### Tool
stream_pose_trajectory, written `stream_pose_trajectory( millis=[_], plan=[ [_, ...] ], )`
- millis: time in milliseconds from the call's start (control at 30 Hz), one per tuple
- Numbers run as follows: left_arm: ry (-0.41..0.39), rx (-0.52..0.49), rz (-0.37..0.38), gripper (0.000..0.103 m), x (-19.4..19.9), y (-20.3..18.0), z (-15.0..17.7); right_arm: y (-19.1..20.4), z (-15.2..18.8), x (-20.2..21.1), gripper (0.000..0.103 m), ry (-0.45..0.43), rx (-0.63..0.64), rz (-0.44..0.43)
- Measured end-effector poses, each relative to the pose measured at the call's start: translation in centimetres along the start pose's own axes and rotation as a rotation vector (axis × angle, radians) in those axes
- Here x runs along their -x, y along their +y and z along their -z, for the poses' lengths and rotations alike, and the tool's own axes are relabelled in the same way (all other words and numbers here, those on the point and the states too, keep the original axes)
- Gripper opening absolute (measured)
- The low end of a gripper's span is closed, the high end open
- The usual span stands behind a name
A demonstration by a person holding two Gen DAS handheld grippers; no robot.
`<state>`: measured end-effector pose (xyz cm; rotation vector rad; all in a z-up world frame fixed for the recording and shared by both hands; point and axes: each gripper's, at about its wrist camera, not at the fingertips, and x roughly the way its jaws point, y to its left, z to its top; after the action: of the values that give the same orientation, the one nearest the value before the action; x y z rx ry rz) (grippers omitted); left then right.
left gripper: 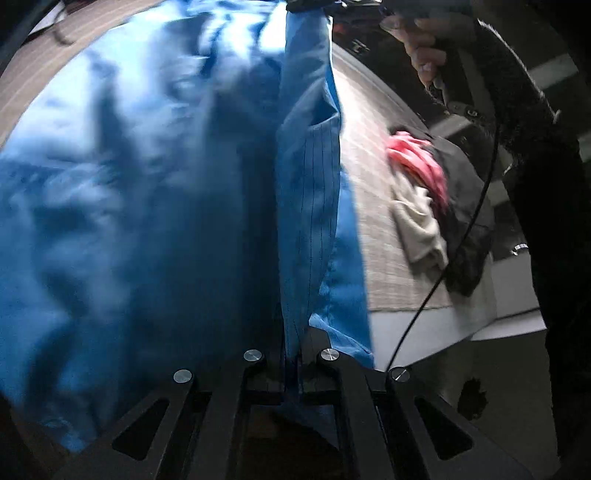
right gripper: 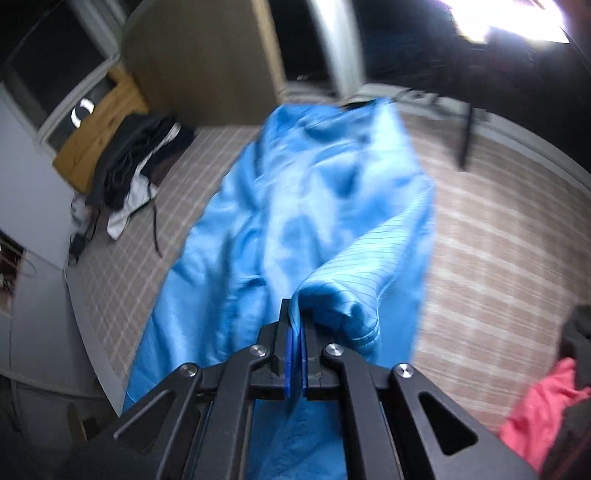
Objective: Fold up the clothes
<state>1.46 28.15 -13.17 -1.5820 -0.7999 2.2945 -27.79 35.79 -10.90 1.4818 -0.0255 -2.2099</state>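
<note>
A shiny blue garment (left gripper: pixel 155 206) with thin dark stripes hangs stretched between both grippers above a striped bed cover (left gripper: pixel 373 155). My left gripper (left gripper: pixel 291 363) is shut on one edge of it. My right gripper (right gripper: pixel 295 332) is shut on another bunched edge of the blue garment (right gripper: pixel 295 206). The right gripper also shows at the top of the left wrist view (left gripper: pixel 314 5), gripping the cloth's far end, with the person's hand (left gripper: pixel 424 48) behind it.
A pile of pink, white and dark clothes (left gripper: pixel 428 192) lies on the bed to the right; it also shows in the right wrist view (right gripper: pixel 543 410). Dark and white clothes (right gripper: pixel 136 166) lie at the bed's far left by a wooden cabinet (right gripper: pixel 99 125). A black cable (left gripper: pixel 454 240) hangs by the pile.
</note>
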Motion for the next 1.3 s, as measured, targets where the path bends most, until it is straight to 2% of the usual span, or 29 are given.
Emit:
stream_pose_trajectory(
  millis=[167,233,333,400,467,500,567,600,633,767,833,967,1033,1133,1233,1300],
  plan=[
    [0.017,0.054,-0.002,0.003,-0.3,2.7,0.1,4.7,-0.6,-6.1,0.006,0.115,0.075,0.025],
    [0.017,0.053,0.004,0.003,-0.2,3.0,0.1,4.7,-0.8,-6.9,0.012,0.164,0.029,0.028],
    [0.025,0.041,-0.002,0.003,-0.5,2.7,0.0,3.8,-0.7,-3.3,0.026,0.1,-0.036,-0.098],
    [0.038,0.034,-0.001,0.004,-0.6,2.7,-0.1,2.4,0.2,1.7,0.04,0.003,-0.062,-0.111],
    [0.055,0.027,-0.007,0.006,-0.3,2.8,-0.1,0.6,1.6,5.8,0.043,-0.075,-0.094,-0.137],
    [0.065,0.023,-0.012,0.01,-0.3,2.7,-0.2,-0.2,2.9,7.8,0.043,-0.106,-0.106,-0.141],
    [0.091,0.004,-0.024,0.018,-0.1,2.5,-0.1,-0.8,7.2,10.4,0.043,-0.139,-0.116,-0.097],
    [0.102,-0.01,-0.035,0.027,0.2,2.3,0.1,-1.1,9.5,11.6,0.043,-0.154,-0.12,-0.073],
    [0.11,-0.032,-0.046,0.032,0.7,2.2,0.3,-1.4,11.7,12.8,0.043,-0.17,-0.125,-0.048],
    [0.089,-0.127,-0.115,0.035,4.2,2.6,1.7,-0.7,24.5,13.4,0.043,-0.164,-0.165,0.003],
    [0.075,-0.131,-0.127,0.035,6.2,3.6,1.6,-0.1,30.4,12.7,0.043,-0.146,-0.202,0.02],
    [0.057,-0.213,-0.159,0.035,8.0,3.9,-0.9,2.1,37.2,10.8,0.043,-0.16,-0.257,0.001],
    [0.042,-0.276,-0.161,0.035,7.9,3.1,-2.9,3.5,38.2,9.6,0.043,-0.177,-0.259,0.022],
    [0.045,-0.435,-0.124,0.037,6.0,0.9,-4.9,5.5,38.2,8.1,0.043,-0.199,-0.249,0.013],
    [0.081,-0.554,-0.105,0.038,2.4,-1.2,-6.2,8.0,38.5,6.0,0.043,-0.13,-0.202,-0.023],
    [0.125,-0.596,-0.195,0.038,-0.2,-1.1,-6.9,9.5,38.9,4.8,0.043,-0.059,-0.159,-0.069]
  ],
)
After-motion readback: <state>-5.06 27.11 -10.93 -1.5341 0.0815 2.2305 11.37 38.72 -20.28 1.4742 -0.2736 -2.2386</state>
